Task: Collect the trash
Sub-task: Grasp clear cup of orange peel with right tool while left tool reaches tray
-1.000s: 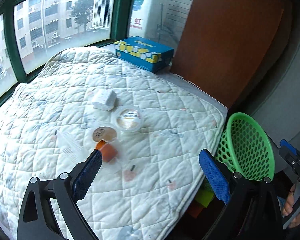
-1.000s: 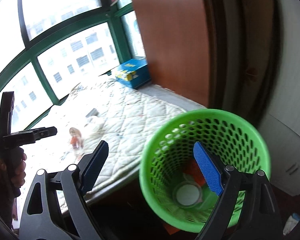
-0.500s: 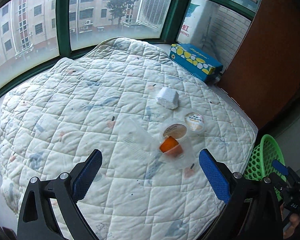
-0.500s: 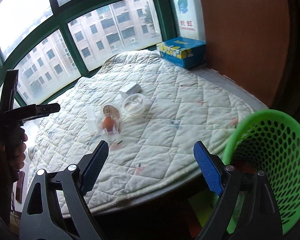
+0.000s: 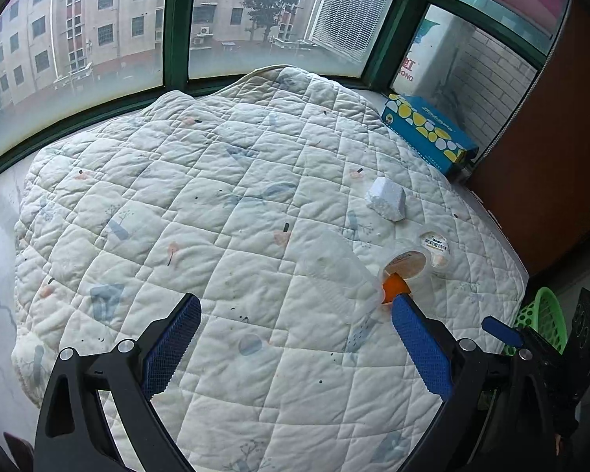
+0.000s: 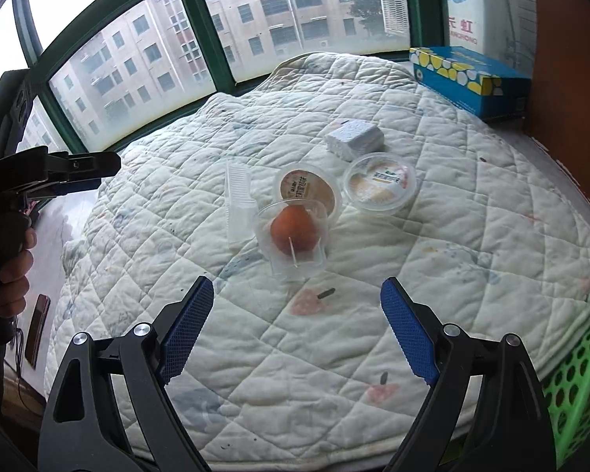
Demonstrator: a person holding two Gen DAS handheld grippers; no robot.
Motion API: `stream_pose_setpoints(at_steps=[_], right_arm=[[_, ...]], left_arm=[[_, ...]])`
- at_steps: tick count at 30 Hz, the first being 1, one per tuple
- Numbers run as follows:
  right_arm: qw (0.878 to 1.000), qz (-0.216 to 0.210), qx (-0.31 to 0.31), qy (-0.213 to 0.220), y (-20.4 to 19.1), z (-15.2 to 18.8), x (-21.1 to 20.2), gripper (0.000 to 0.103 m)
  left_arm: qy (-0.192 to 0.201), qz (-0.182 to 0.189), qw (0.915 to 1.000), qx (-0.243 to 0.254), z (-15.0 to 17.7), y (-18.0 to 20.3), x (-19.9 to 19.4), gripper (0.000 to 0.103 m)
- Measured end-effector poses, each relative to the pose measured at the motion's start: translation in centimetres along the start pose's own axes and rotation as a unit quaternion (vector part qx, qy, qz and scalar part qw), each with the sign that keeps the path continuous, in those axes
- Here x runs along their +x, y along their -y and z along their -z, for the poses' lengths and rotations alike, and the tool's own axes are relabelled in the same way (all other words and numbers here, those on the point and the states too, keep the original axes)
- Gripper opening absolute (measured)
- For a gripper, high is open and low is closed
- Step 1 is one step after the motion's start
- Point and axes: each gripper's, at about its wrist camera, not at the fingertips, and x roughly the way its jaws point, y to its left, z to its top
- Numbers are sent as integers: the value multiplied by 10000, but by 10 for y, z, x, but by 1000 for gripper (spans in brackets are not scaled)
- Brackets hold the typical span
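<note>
Orange (image 6: 294,229) unobscured in right view

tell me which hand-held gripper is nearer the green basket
Right. The right hand-held gripper hangs over the quilt edge right beside the green basket; the left hand-held gripper is farther along the quilt, with the right one between them.

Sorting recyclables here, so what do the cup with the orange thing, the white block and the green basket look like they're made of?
Cup: thin clear plastic, glossy; the orange thing shows through its wall.
White block: probably foam, matte and grainy, with chipped-looking edges.
Basket: bright green moulded plastic, its wall perforated with round holes.
</note>
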Motion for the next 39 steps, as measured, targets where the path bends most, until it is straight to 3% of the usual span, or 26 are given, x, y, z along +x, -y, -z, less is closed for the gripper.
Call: stream_pose_setpoints(at_steps=[14, 19, 21, 30, 39], right_arm=[[9983, 115, -433, -378, -8, -21, 75, 83], [9981, 89, -379, -473, -4, -24, 85, 66], [9980, 95, -380, -486, -4, -24, 85, 61], [9982, 118, -419, -412, -5, -16, 62, 60], [9996, 93, -209, -145, 8, -6, 17, 60]], left_arm=[[-154, 16, 9994, -320, -1, -24, 16, 94], [-241, 121, 9989, -396, -2, -22, 24, 94], [-272, 165, 9987, -404, -3, -18, 28, 94], [-561, 453, 9940, -825, -13, 1, 61, 94], [-855, 493, 9891, -1096, -23, 22, 102, 93]])
